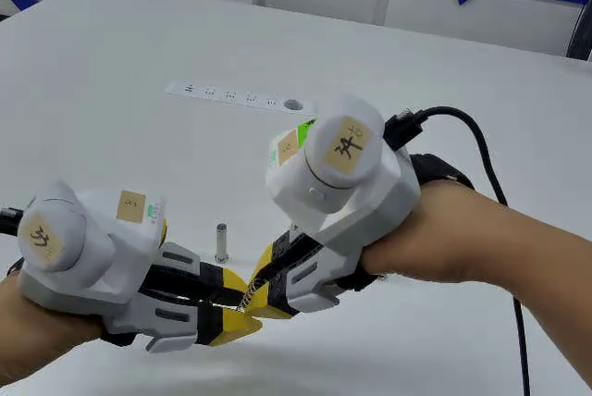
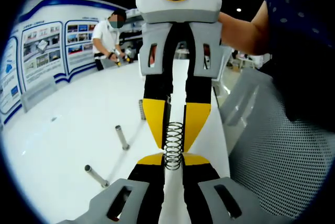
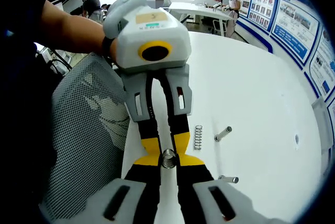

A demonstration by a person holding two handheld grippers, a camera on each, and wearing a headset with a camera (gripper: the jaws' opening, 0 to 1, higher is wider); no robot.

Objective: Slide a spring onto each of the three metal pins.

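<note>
A small steel spring [image 2: 174, 145] sits between the yellow tips of both grippers, which meet tip to tip low over the white table [image 1: 111, 91]. My left gripper [image 2: 174, 161] closes on the spring's near end, and my right gripper [image 2: 175, 136] closes on its far end. In the right gripper view the spring [image 3: 167, 158] shows end-on between the right gripper [image 3: 168, 163] and the left gripper [image 3: 166, 147]. In the head view the left gripper [image 1: 237, 311] and the right gripper [image 1: 263, 285] touch around the spring [image 1: 247, 300]. One metal pin [image 1: 221, 241] stands just behind them. Two pins [image 2: 121, 137] [image 2: 97, 176] show on the table.
A loose spring [image 3: 198, 137] lies beside a pin [image 3: 223, 133], with another pin [image 3: 229, 179] nearer. A white power strip [image 1: 236, 97] lies farther back on the table. A grey mesh chair [image 2: 272, 145] stands at the table's edge. A person [image 2: 107, 41] stands far off.
</note>
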